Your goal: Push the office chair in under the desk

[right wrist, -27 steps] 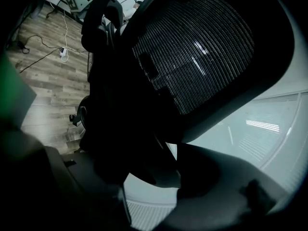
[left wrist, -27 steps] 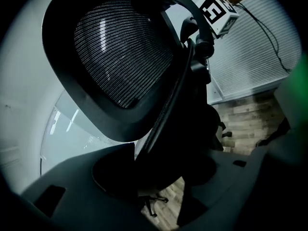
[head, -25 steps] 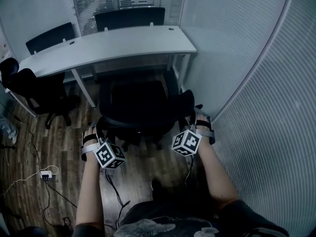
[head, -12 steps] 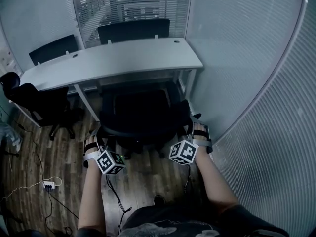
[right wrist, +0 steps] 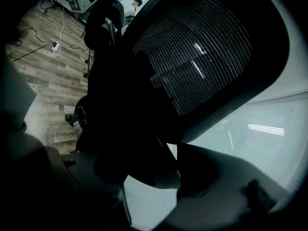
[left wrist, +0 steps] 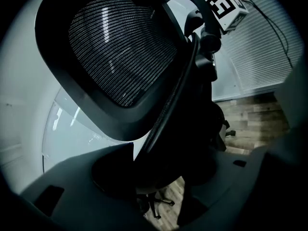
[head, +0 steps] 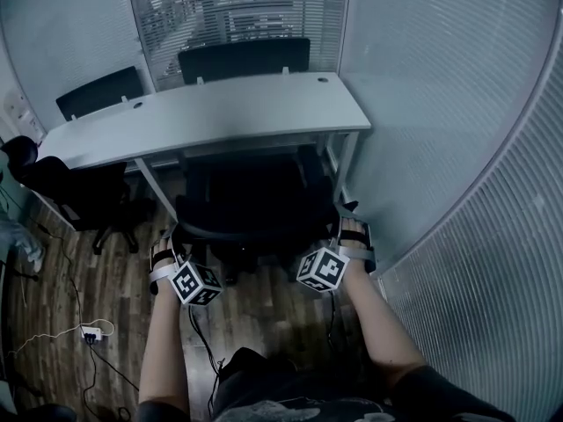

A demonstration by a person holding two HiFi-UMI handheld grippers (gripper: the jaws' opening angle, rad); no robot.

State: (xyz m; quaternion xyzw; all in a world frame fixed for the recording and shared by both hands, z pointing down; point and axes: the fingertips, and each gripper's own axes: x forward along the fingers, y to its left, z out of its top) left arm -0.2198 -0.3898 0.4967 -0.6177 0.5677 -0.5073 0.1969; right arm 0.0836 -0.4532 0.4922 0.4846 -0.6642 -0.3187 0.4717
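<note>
Two grippers hold the office chair (head: 251,202) by its backrest, one at either side. The left gripper (head: 174,236) is clenched on the left edge of the backrest's black rim, which runs down between its jaws in the left gripper view; the right gripper (head: 347,216) grasps the opposite edge likewise, the rim filling the gap between its jaws in the right gripper view. The chair faces the white desk (head: 220,112) at its right end, between the desk's white legs; the front of the seat is tucked beneath the desk's near edge as far as the head view shows, while the mesh backrest stands clear of it on the person's side. The wooden floor (head: 114,280) carries a white power strip (head: 86,332) with cables at the left; another black chair (head: 75,192) stands by the desk's left end; two more chair backs (head: 244,58) show behind the desk, before the window blinds (head: 229,7); a ribbed partition (head: 457,148) closes off the right.
</note>
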